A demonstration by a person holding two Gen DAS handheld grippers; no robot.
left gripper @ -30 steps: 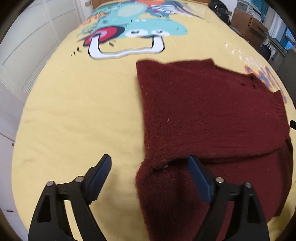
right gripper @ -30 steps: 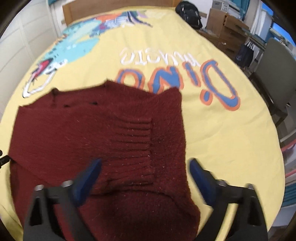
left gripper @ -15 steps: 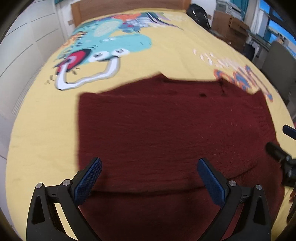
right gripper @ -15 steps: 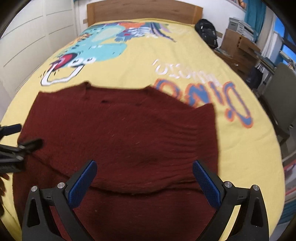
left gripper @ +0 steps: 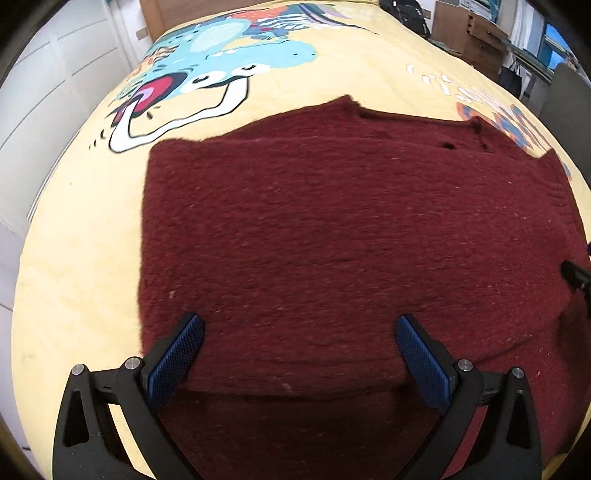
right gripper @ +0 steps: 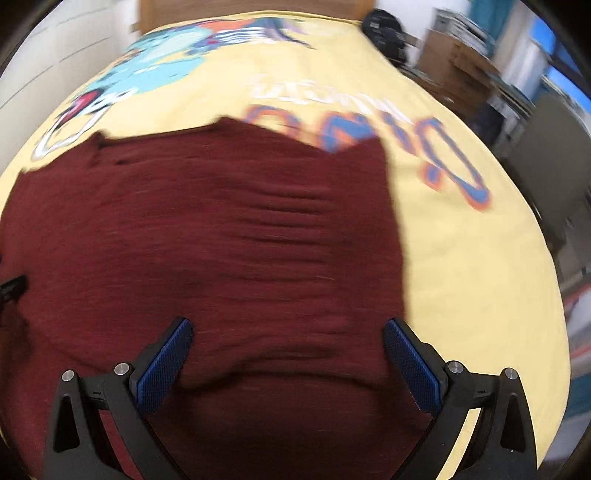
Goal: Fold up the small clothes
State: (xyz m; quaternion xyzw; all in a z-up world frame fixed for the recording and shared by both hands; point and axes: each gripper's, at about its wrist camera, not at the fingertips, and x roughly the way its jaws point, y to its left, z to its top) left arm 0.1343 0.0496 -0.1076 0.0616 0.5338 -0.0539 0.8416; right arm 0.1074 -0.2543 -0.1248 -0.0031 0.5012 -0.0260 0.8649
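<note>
A dark red knitted sweater (left gripper: 332, 229) lies on the yellow bedspread (left gripper: 81, 258), with one layer folded over another; the fold's edge runs just in front of my fingers. It also fills the right wrist view (right gripper: 207, 240), which is blurred. My left gripper (left gripper: 299, 332) is open and empty above the sweater's near left part. My right gripper (right gripper: 288, 332) is open and empty above its near right part. The right gripper's tip shows at the left wrist view's right edge (left gripper: 576, 275).
The bedspread carries a cartoon dinosaur print (left gripper: 207, 74) and orange-blue lettering (right gripper: 436, 155). A wooden headboard (left gripper: 173, 14) is at the far end. Cardboard boxes (left gripper: 469, 33), a black bag (left gripper: 406, 11) and a grey chair (right gripper: 554, 147) stand to the right of the bed. White wardrobe doors (left gripper: 40, 92) are on the left.
Both grippers have swung to face the sweater squarely and pulled back slightly. The left gripper moved right, from the sweater's left edge to over the folded layer. Both stayed open.
</note>
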